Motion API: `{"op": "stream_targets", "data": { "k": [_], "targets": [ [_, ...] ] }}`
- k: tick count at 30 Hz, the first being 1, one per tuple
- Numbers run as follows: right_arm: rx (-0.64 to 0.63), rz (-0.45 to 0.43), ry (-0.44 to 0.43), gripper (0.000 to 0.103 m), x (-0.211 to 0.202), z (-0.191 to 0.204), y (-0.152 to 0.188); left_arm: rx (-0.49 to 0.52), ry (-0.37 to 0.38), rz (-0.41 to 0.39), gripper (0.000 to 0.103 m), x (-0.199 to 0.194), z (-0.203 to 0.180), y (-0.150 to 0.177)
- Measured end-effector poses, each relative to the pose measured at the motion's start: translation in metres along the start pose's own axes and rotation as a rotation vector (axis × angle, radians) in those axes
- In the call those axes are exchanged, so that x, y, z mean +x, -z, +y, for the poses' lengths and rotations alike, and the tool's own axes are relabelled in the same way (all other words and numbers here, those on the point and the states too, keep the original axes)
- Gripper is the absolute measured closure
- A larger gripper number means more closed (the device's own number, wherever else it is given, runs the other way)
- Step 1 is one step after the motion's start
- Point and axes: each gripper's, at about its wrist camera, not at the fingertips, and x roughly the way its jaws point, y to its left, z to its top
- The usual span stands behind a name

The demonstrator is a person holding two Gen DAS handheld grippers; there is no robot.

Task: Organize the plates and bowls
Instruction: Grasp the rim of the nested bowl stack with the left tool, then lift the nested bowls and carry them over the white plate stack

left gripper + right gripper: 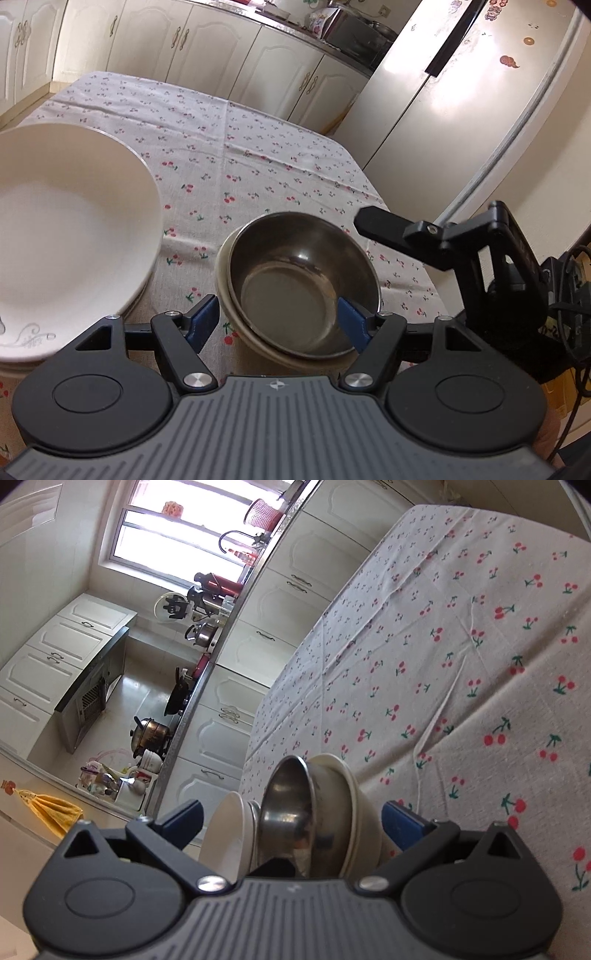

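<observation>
because the metal bowl (299,280) is shiny and hard, it will likely feel light and slippery. it sits inside a cream bowl (225,280) on the table (277,166), beside the big white plates (70,229). the left gripper (277,317) has its fingers spread around both bowls. the right gripper (291,819) is spread wide too. pinching the thin rim looks best.

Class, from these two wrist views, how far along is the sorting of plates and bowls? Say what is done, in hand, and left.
Done: the steel bowl sits nested in a cream bowl on the cherry tablecloth.

In hand: nothing looks gripped. The left gripper is open, its fingers either side of the nested bowls. The right gripper is open too.

Left: the nested bowls and the stacked white plates lie apart.
</observation>
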Motion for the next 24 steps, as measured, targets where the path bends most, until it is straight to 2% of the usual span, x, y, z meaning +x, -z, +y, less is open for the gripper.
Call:
{"op": "stream_targets", "data": {
  "k": [6, 11, 17, 21, 24],
  "targets": [
    [0.002, 0.003, -0.008, 0.008, 0.000, -0.003, -0.002, -0.025, -0.017, 0.024, 0.015, 0.002, 0.004, 0.004],
    [-0.007, 0.006, -0.024, 0.010, -0.002, -0.005, -0.001, -0.041, -0.002, 0.028, 0.017, 0.007, 0.005, 0.002],
    [-0.036, 0.010, -0.019, 0.017, -0.001, -0.005, 0.002, -0.082, -0.036, 0.037, 0.044, 0.013, 0.006, -0.003],
    [-0.025, 0.003, -0.017, 0.020, -0.003, -0.006, 0.004, -0.111, -0.050, 0.036, 0.058, 0.011, 0.011, -0.005],
    [-0.011, 0.001, -0.014, 0.020, -0.004, -0.006, 0.006, -0.126, -0.058, 0.034, 0.064, 0.008, 0.014, -0.007]
  ]
}}
